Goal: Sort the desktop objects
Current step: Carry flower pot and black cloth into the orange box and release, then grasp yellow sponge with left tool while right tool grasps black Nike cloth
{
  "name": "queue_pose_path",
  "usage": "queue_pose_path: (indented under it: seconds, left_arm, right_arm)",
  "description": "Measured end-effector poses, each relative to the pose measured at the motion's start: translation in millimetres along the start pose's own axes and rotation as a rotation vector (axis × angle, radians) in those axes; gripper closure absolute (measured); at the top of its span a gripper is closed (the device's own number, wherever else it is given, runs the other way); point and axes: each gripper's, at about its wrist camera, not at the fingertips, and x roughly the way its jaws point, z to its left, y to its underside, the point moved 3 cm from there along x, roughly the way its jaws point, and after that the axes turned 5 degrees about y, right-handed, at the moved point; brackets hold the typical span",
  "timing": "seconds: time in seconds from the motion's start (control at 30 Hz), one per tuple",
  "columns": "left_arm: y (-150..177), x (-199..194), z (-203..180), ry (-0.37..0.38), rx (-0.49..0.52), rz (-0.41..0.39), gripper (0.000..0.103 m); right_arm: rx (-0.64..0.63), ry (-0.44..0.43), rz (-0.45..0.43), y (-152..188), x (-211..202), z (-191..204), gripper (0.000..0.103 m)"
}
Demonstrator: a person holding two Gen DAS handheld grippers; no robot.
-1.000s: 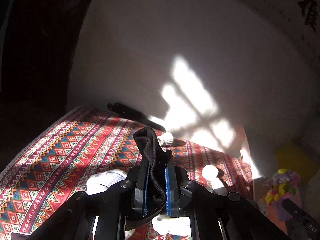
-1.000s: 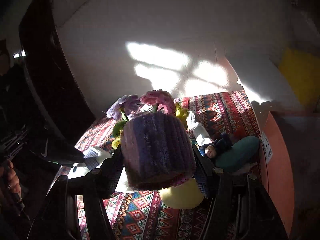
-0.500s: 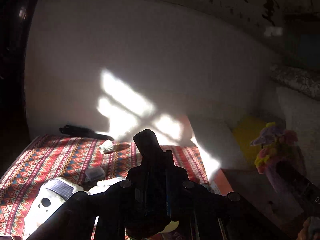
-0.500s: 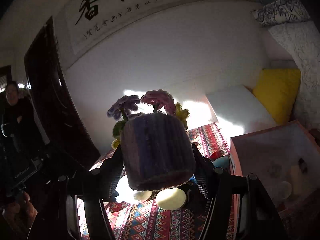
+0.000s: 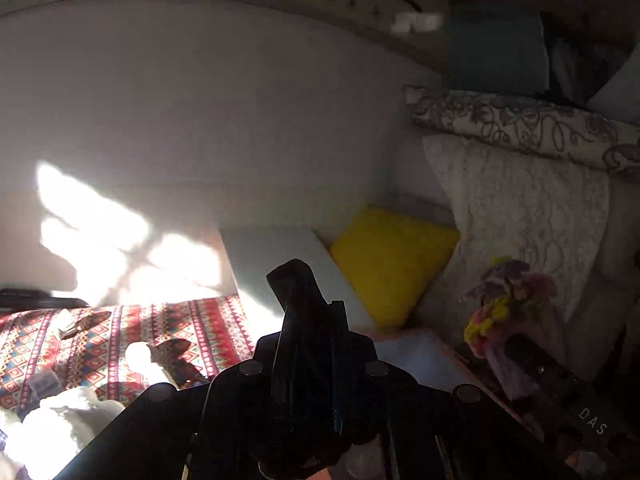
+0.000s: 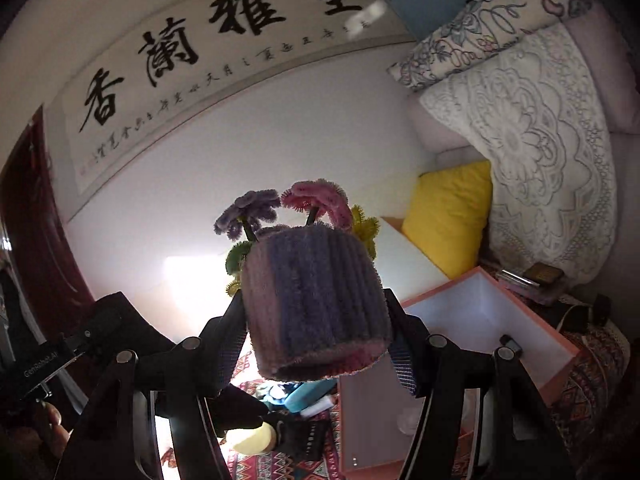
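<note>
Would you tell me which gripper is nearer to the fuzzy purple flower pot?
Right. The right gripper is clamped around the flower pot. The left gripper, shut on a black object, is apart from it, with the pot off to its right.

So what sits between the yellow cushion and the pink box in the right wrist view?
A white slab leans there, between the yellow cushion and pink box.

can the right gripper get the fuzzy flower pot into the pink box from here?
Probably yes. The right gripper is clamped on the fuzzy flower pot, held above the table, and the pink box sits open-topped just to its right. Nothing visible stands between them, and the box interior looks mostly bare.
</note>
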Motion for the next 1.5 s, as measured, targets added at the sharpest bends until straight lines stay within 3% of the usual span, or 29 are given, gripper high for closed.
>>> queue_pose_path:
  seconds: [0.23,0.33,0.37,0.4,0.43,0.47,0.5,0.57,0.73,0.8,0.97,1.13,1.23,1.3,1.37,1.43,1.5]
  left_arm:
    - [1,77,-52,0.105,0.052,0.068,0.097]
    - [17,114,-64,0.16,0.084,0.16,0.09]
    - [23,124,-67,0.173,0.097,0.189,0.078]
    - [30,126,-67,0.159,0.105,0.188,0.057]
    - [36,128,-67,0.144,0.113,0.187,0.043]
    - [42,131,-67,0.129,0.121,0.186,0.022]
    - [47,132,-66,0.114,0.128,0.183,0.017]
    - [50,124,-59,0.08,0.143,0.162,0.017]
    - [62,87,2,-0.032,0.078,0.169,0.011]
    - [77,66,41,-0.103,0.024,0.173,0.004]
    - [136,32,126,-0.257,-0.079,0.276,0.004]
    - [203,5,186,-0.336,-0.199,0.374,0.004]
    - [236,8,197,-0.329,-0.191,0.421,0.004]
    - [254,17,200,-0.31,-0.173,0.443,0.004]
    - [264,31,201,-0.285,-0.149,0.457,0.004]
    - [264,45,203,-0.266,-0.133,0.462,0.004]
    - [264,60,206,-0.25,-0.116,0.465,0.004]
  right_arm:
    - [0.062,0.156,0.022,-10,25,-85,0.037]
    - [0.082,0.203,0.061,-6,45,-114,0.037]
    - [0.085,0.208,0.08,-4,53,-121,0.037]
    - [0.083,0.208,0.103,-2,62,-126,0.036]
    - [0.082,0.203,0.13,2,72,-129,0.034]
    - [0.092,0.194,0.157,6,79,-131,0.03]
    - [0.111,0.186,0.179,10,86,-133,0.02]
    - [0.14,0.178,0.193,15,91,-134,0.005]
    - [0.074,0.171,0.17,16,91,-114,0.004]
    - [0.05,0.148,0.173,18,92,-104,0.004]
    - [-0.036,0.048,0.221,34,104,-53,0.004]
    - [-0.095,-0.094,0.409,80,136,16,0.004]
    - [-0.132,-0.164,0.545,123,159,62,0.004]
    - [-0.17,-0.144,0.617,156,175,84,0.004]
    - [-0.253,-0.07,0.671,189,191,99,0.005]
    - [-0.407,0.04,0.673,219,203,111,0.005]
    - [-0.582,0.115,0.65,240,215,121,0.012]
